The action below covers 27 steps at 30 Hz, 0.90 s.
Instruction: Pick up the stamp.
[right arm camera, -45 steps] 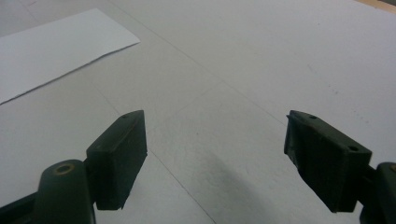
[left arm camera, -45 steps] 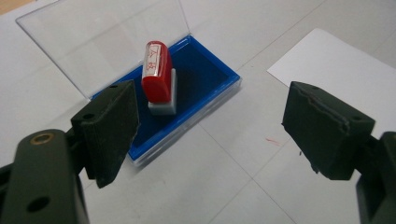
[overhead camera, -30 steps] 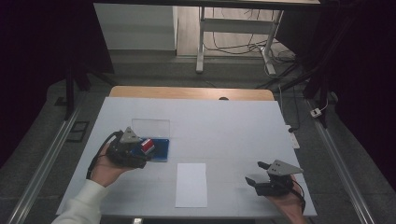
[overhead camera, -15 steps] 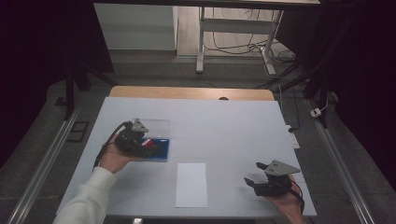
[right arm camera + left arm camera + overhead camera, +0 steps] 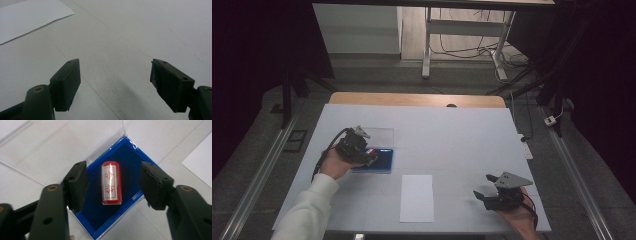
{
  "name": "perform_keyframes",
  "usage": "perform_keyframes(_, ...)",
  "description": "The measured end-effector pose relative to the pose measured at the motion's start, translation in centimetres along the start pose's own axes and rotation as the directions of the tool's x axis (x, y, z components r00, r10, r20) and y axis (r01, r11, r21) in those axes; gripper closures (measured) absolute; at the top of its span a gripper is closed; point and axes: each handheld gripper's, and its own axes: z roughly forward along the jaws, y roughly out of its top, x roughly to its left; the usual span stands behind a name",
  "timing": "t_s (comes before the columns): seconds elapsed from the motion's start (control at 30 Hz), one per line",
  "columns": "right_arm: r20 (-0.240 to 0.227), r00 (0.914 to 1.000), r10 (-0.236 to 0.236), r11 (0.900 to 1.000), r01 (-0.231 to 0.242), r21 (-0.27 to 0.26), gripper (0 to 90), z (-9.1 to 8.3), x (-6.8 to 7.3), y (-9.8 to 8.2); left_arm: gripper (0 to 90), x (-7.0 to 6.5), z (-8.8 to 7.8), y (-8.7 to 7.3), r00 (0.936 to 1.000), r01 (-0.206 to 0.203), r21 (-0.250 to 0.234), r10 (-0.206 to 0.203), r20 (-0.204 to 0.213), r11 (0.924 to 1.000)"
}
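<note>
Two claws are in use at the white table. The left claw hangs over a blue tray on the left side of the table, its jaws having just been closing; they stand part open, one on each side of a red stamp, with a gap left on both sides (neither pad touches it). The stamp lies flat on the tray's dark blue lining, its white label with red characters facing up. A clear lid lies against the far edge of the tray. From the high view the left claw covers part of the tray.

The right claw sits at the near right of the table, its jaws having just closed a little; they stand apart over bare table with nothing between them. A white sheet of paper lies near the front edge, between the two claws.
</note>
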Motion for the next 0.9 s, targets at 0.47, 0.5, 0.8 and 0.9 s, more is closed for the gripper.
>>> perform_keyframes(0.47,0.004,1.0000,0.006,1.000,-0.006,0.009,25.0,0.06,-0.06,-0.12,68.9,0.37,0.84,-0.11,0.9996,0.021,0.046,-0.022,0.015,0.9987)
perform_keyframes(0.5,0.005,1.0000,0.005,1.000,-0.005,0.012,25.1,0.10,-0.05,-0.12,69.7,0.38,0.85,-0.13,0.9995,0.027,0.043,-0.028,0.018,0.9987)
perform_keyframes(0.8,0.006,1.0000,0.000,1.000,0.000,0.020,25.4,0.09,-0.04,-0.14,70.4,0.41,0.73,-0.12,0.9991,0.035,0.049,-0.036,0.022,0.9982)
perform_keyframes(0.9,0.006,1.0000,0.000,1.000,0.000,0.020,25.5,0.04,-0.07,-0.18,70.4,0.44,0.63,-0.16,0.9993,0.031,0.055,-0.032,0.020,0.9980)
